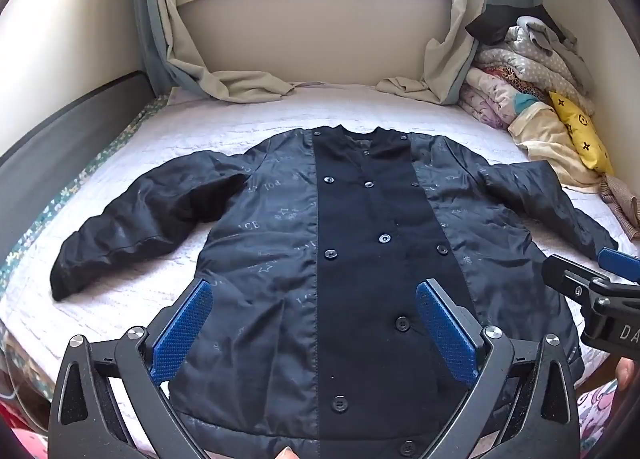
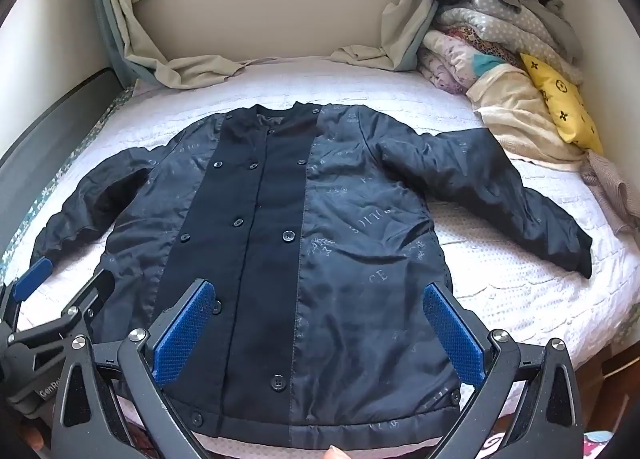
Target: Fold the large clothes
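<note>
A dark navy buttoned jacket (image 1: 352, 251) lies flat and spread out on the white bedspread (image 1: 208, 127), front up, collar toward the window, both sleeves stretched out to the sides. It also shows in the right wrist view (image 2: 304, 259). My left gripper (image 1: 316, 299) is open and empty, hovering above the jacket's lower left half. My right gripper (image 2: 320, 303) is open and empty above the lower right half. The right gripper also shows at the right edge of the left wrist view (image 1: 608, 279). The left gripper shows at the left edge of the right wrist view (image 2: 48, 291).
A pile of folded bedding and clothes (image 1: 528, 79) with a yellow pillow (image 1: 580, 131) sits at the bed's far right corner. Curtains (image 1: 224, 79) drape onto the bed's far edge under the window sill. A dark headboard (image 1: 60, 131) runs along the left.
</note>
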Motion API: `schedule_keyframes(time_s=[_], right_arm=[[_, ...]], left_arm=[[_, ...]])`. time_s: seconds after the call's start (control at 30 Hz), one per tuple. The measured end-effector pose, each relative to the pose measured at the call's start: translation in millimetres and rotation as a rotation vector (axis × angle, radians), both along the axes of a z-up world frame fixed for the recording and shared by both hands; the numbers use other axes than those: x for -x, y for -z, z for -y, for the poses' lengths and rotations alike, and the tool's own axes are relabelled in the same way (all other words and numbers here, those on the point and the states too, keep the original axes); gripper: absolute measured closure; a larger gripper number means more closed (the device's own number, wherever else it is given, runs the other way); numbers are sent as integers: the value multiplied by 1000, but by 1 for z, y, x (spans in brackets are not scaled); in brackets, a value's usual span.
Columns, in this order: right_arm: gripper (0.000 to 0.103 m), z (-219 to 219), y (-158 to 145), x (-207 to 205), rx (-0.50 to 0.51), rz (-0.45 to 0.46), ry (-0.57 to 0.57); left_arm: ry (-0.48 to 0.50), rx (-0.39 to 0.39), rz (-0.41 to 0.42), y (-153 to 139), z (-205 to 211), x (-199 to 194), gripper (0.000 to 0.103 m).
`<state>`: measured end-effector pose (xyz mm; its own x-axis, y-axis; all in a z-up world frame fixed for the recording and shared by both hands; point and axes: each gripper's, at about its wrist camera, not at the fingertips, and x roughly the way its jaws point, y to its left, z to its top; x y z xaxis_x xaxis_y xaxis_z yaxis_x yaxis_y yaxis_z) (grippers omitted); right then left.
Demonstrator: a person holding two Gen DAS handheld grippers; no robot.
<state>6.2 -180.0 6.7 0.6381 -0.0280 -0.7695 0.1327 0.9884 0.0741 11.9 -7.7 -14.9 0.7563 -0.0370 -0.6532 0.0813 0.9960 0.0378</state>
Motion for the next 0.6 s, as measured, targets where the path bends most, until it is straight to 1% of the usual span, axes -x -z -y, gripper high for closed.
schedule_keyframes(time_s=[0.1,0.37,0.6], right_arm=[[0,3,0,-1,-19,-9,4],[0,-4,1,1,28,-8,-23],[0,-4,2,1,25,-11,-26]], left_arm=[[5,20,-2,-1,-1,0,0],[-11,36,3,-2,-6,-1,0],[-15,51,-1,-2,-8,-1,0]])
